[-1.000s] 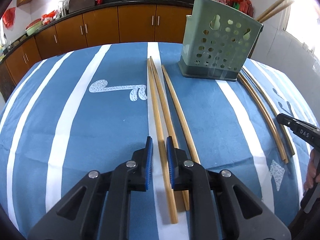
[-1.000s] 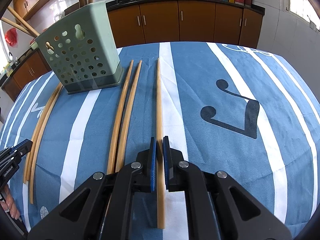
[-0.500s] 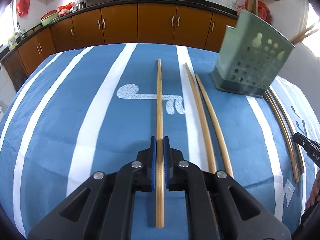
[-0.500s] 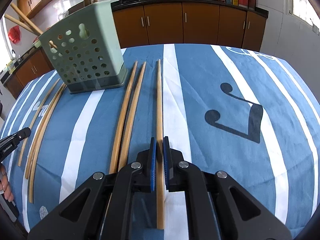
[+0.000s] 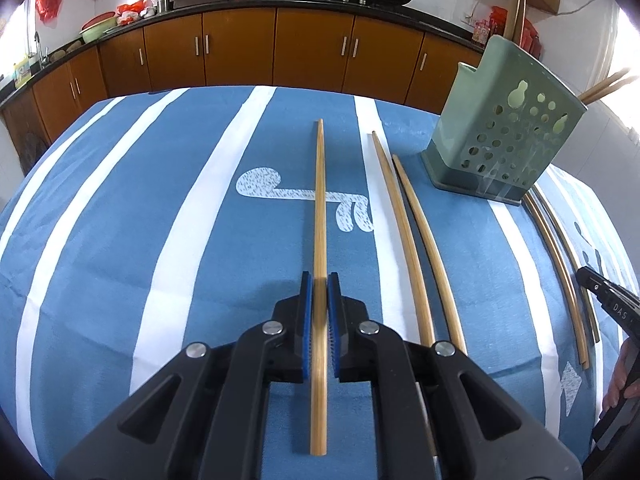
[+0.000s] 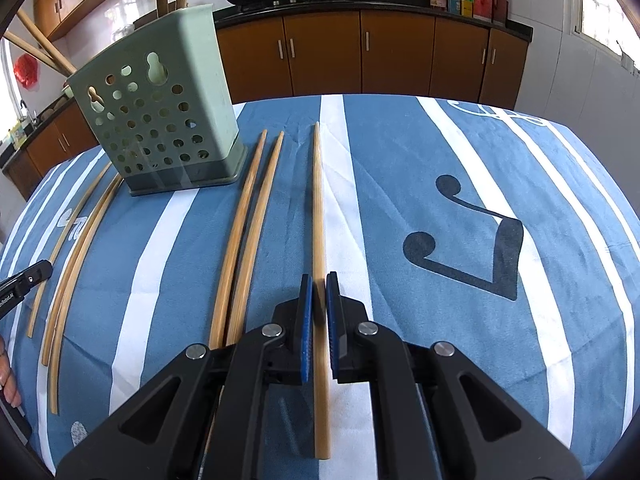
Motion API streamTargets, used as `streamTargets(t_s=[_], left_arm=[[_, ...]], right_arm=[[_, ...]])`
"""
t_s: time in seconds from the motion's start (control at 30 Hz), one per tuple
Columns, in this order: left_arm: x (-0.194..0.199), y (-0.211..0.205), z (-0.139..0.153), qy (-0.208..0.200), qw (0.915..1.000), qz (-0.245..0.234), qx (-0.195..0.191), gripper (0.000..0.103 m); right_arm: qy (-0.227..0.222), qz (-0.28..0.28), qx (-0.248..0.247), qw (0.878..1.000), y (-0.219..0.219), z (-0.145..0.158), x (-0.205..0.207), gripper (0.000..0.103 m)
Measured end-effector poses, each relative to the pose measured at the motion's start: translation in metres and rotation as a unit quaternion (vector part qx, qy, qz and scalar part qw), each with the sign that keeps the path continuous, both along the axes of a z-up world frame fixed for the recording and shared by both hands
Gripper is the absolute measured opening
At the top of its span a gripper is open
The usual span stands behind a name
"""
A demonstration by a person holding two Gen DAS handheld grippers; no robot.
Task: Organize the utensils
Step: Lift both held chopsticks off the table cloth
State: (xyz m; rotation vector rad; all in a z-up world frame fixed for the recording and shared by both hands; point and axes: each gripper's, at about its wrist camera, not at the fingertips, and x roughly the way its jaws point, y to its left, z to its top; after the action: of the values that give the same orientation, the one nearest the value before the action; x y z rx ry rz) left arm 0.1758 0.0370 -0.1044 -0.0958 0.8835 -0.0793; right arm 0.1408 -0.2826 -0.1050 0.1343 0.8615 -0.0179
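Observation:
My left gripper point(image 5: 319, 280) is shut on a long bamboo chopstick point(image 5: 319, 208) that points away from me above the blue striped cloth. My right gripper point(image 6: 317, 280) is shut on another bamboo chopstick point(image 6: 318, 200), held the same way. A green perforated utensil holder point(image 5: 504, 136) stands on the table, with several chopsticks upright in it; it also shows in the right wrist view point(image 6: 168, 120). Two loose chopsticks point(image 5: 416, 240) lie beside the holder, and they show in the right wrist view point(image 6: 248, 224). Curved bamboo sticks point(image 6: 76, 256) lie on the holder's other side.
The table wears a blue cloth with white stripes point(image 5: 160, 240). Brown kitchen cabinets point(image 5: 240, 52) with woks on the counter run behind it. The other gripper's tip shows at the right edge of the left wrist view point(image 5: 608, 300) and at the left edge of the right wrist view point(image 6: 24, 280).
My left gripper was open over the loose chopsticks; it has shut on one and lifted it, swinging left. My right gripper has kept its chopstick and moved slightly closer to the holder.

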Motion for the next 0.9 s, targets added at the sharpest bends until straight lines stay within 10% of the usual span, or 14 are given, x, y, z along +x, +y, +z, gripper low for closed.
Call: streamTargets(t_s=[0.9], left_arm=[[-0.0007,0.0054,-0.0004,0.0,0.9998,0.002,-0.018,0.01]], right_arm=[[0.0,0.001,0.003,1.0,-0.0013,-0.0005,-0.0001,0.008]])
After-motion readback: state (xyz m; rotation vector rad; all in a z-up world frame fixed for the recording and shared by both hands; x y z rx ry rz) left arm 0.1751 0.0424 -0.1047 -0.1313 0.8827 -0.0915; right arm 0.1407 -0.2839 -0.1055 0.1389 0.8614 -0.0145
